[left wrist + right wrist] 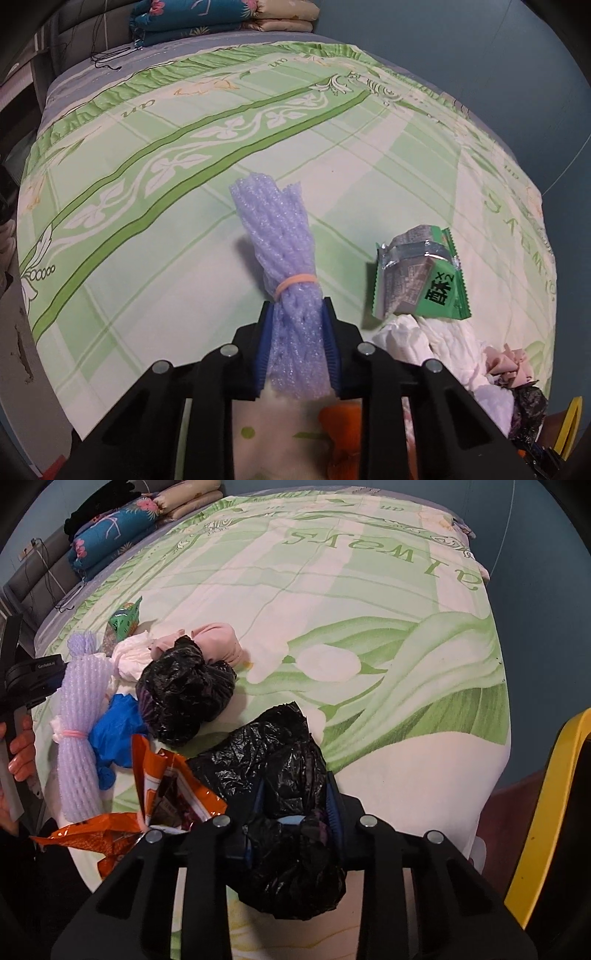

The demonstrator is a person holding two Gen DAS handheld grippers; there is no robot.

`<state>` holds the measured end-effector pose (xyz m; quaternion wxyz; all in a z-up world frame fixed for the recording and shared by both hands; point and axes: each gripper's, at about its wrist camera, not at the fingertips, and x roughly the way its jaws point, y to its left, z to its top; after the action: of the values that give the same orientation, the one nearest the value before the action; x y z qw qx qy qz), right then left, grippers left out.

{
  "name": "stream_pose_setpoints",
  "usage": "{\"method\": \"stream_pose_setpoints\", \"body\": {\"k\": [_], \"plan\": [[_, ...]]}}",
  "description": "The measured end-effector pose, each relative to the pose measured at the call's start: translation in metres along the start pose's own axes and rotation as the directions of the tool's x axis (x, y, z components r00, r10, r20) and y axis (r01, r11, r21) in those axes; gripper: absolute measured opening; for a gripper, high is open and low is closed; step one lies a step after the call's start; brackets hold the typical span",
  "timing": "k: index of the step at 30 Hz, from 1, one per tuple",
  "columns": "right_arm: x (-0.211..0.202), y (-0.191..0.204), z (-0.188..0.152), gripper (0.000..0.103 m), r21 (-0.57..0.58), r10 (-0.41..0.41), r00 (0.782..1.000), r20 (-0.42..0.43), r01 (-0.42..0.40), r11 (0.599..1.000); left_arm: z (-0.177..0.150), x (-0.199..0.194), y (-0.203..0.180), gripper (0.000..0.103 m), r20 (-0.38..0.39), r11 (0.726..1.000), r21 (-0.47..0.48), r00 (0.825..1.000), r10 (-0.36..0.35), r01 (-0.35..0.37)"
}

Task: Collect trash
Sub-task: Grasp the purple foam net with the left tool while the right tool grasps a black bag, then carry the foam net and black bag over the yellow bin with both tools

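Trash lies heaped on a bed with a green patterned sheet [155,192]. My left gripper [297,310] is shut on a purple foam net bundle [275,236] tied with a pink rubber band; the blue pads press its lower end. The same foam net bundle [79,716] shows at the left of the right wrist view. My right gripper [295,786] is shut on a crumpled black plastic bag [280,760]. A green snack wrapper [421,277] and white tissue [424,339] lie to the right of the left gripper.
Beside the held bag lie a second black bag [184,694], a blue plastic piece [114,731], an orange wrapper [166,794] and pink paper [218,642]. A hand [20,753] is at the left edge. Folded quilts [207,18] lie at the bed's head. A yellow rim [546,812] stands at the right.
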<state>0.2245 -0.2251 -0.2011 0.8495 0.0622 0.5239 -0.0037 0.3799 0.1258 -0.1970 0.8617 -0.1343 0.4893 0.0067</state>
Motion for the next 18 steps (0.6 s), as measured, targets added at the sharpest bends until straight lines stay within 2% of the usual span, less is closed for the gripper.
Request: {"method": "stream_pose_setpoints", "body": {"k": [12, 18], "plan": [[-0.062, 0.0, 0.001, 0.028, -0.006, 0.036, 0.991, 0.132, -0.035, 0.999, -0.014, -0.075, 0.008, 0.024, 0.131, 0.998, -0.014, 0.99, -0.053, 0.055], [-0.091, -0.007, -0.007, 0.028, 0.006, 0.062, 0.981, 0.183, -0.064, 0.998, -0.032, -0.114, -0.006, 0.024, 0.187, 0.998, 0.032, 0.98, -0.062, 0.057]]}}
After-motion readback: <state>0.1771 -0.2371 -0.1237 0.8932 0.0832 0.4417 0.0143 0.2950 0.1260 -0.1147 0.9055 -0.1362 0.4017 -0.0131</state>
